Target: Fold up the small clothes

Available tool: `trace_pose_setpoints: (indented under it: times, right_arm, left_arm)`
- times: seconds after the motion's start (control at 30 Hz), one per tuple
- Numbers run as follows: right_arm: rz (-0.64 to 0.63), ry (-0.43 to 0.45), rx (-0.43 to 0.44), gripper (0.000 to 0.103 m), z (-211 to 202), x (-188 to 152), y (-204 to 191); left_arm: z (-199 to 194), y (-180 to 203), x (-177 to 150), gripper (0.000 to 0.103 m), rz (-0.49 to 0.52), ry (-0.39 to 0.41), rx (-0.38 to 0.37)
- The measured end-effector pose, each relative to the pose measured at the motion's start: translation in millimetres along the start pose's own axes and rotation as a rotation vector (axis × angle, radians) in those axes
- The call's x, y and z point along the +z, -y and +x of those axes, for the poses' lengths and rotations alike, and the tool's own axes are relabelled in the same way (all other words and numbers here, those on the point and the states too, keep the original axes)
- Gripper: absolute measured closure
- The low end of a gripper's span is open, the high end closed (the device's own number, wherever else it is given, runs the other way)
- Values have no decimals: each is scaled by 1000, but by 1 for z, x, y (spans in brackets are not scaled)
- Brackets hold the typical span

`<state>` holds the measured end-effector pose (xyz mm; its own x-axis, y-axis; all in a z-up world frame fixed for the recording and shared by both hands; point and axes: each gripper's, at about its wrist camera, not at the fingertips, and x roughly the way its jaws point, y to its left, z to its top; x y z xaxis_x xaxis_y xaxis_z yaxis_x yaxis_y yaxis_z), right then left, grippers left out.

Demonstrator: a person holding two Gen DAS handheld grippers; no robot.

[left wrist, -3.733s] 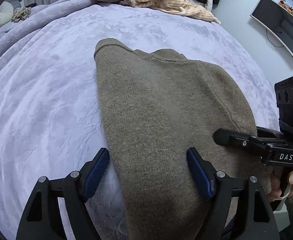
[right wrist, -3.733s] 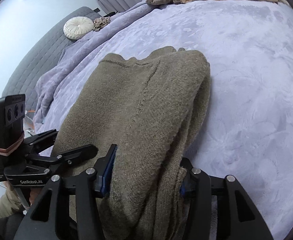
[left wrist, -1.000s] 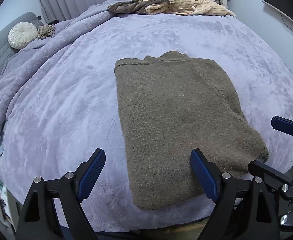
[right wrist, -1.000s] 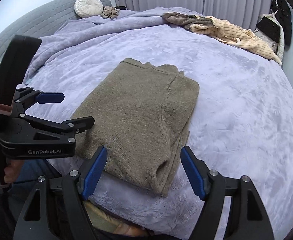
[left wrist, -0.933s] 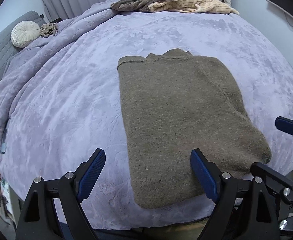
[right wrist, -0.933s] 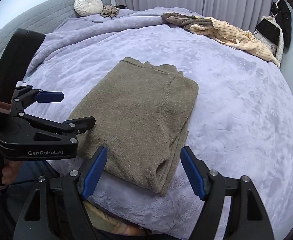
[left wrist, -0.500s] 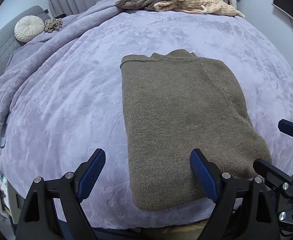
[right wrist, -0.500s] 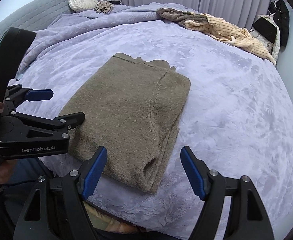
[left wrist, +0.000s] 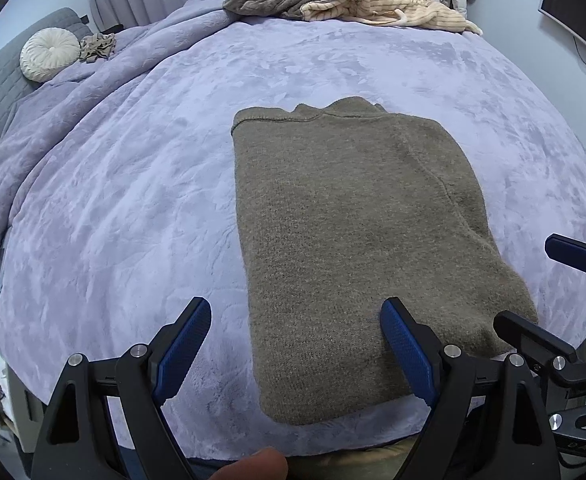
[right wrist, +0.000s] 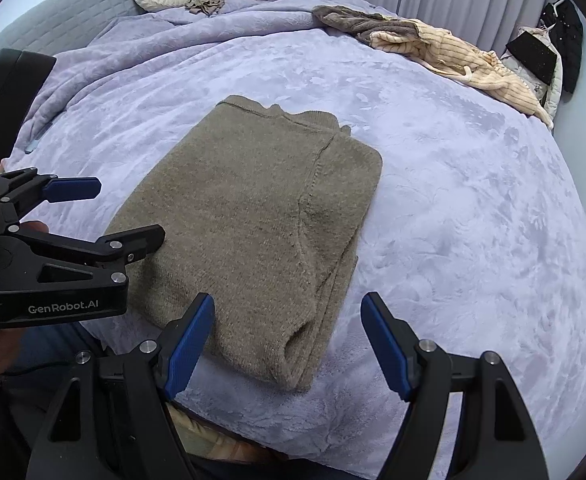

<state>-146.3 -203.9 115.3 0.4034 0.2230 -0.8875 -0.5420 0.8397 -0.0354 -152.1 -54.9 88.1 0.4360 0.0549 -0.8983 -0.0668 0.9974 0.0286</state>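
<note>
Sweater (left wrist: 357, 248) now lies released, folded flat mid-frame on the lavender blanket (left wrist: 133, 200). Seconds ago both claws were down on its near edge. Left gripper (left wrist: 295, 346) and right gripper (right wrist: 287, 340) hover above it, jaws wide, empty. Fold looks done; unfolded pile (left wrist: 349, 2) upper right probably next.

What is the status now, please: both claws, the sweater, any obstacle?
Left claw open, empty. Right claw open, empty. Olive sweater folded flat on the lilac blanket. Nothing in the way.
</note>
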Motion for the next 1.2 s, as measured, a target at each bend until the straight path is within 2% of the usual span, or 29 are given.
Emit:
trace_pose_setpoints:
  times: [0.23, 1.2]
  right_arm:
    - [-17, -18, -19, 25, 1, 5, -5]
    - [-114, -74, -74, 25, 7, 34, -52]
  left_arm:
    - [5, -10, -2, 15, -30, -13, -40]
    - [10, -60, -8, 15, -137, 9, -120]
